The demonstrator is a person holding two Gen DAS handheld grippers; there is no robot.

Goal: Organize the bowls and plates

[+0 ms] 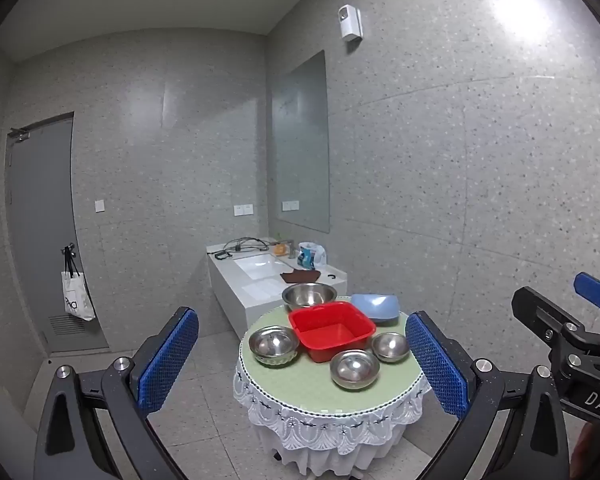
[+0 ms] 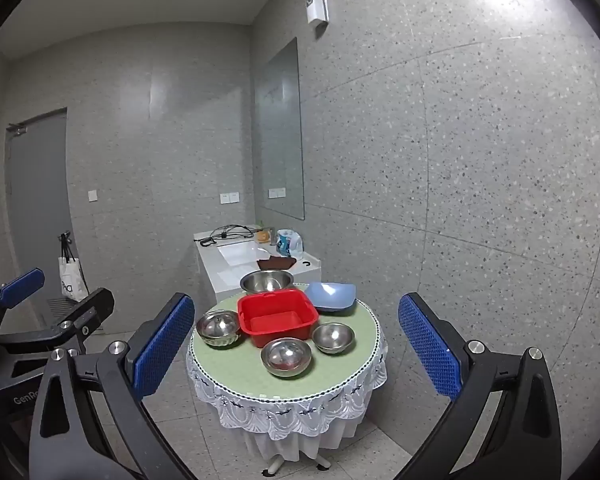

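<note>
Cool, even overhead light is filling the room — a white glare patch is blooming on the wall (image 1: 520,20) at upper right. Fisheye distortion is bending wall seams, and dark vignetting is swallowing the corners.

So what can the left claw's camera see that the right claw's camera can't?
Only the left wrist view shows the right claw, at its right edge. Only the right wrist view shows the left claw, at its left edge, and the table's feet. Both show the round table, the red tub, the blue dish and four steel bowls.
</note>
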